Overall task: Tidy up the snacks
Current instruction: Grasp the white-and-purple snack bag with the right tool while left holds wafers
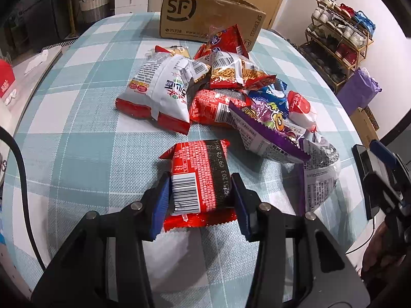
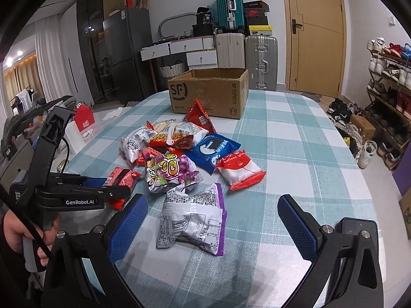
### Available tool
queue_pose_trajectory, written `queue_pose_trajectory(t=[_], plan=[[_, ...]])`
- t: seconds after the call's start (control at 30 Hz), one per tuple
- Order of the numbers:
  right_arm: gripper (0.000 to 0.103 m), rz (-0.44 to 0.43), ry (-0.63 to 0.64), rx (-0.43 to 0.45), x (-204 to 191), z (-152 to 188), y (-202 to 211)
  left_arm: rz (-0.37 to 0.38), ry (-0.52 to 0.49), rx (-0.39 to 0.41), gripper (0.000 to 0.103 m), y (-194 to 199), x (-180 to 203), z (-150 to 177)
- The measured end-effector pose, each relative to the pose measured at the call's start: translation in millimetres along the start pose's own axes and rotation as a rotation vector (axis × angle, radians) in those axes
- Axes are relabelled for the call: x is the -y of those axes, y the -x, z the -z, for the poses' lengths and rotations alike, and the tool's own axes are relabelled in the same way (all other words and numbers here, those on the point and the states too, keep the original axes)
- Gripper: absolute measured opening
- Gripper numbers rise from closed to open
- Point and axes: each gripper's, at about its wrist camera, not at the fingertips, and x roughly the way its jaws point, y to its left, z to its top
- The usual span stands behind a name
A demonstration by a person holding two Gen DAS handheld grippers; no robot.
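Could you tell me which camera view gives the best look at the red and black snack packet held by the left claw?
The left wrist view: the red and black snack packet fills the centre, barcode up, pinched by the left claw. The right wrist view shows it small and partly hidden.

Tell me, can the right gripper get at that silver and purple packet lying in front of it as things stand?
Probably yes. The right gripper is open, and the silver and purple packet lies flat on the tablecloth between its fingers, apart from the pile, with nothing on top of it.
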Motion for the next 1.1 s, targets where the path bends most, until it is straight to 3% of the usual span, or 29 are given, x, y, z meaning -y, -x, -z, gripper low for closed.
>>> queue_pose_trajectory(t=[0.2, 0.6, 1.1], plan=[[0.103, -0.074, 0.007, -0.045, -5.6, 6.4, -3.4, 0.002, 0.006, 0.022, 0.043, 12.0, -6.6, 1.6], [0.103, -0.112, -0.014, -0.076, -5.3, 17.2, -16.4, 0.014, 0.029, 0.032, 0.043, 25.6, -24.4, 10.3], [0.103, -0.142, -0.067, -0.175, 1.9, 7.1, -66.4, 0.019, 0.054, 0.031, 0.043, 29.9, -39.5, 18.6]])
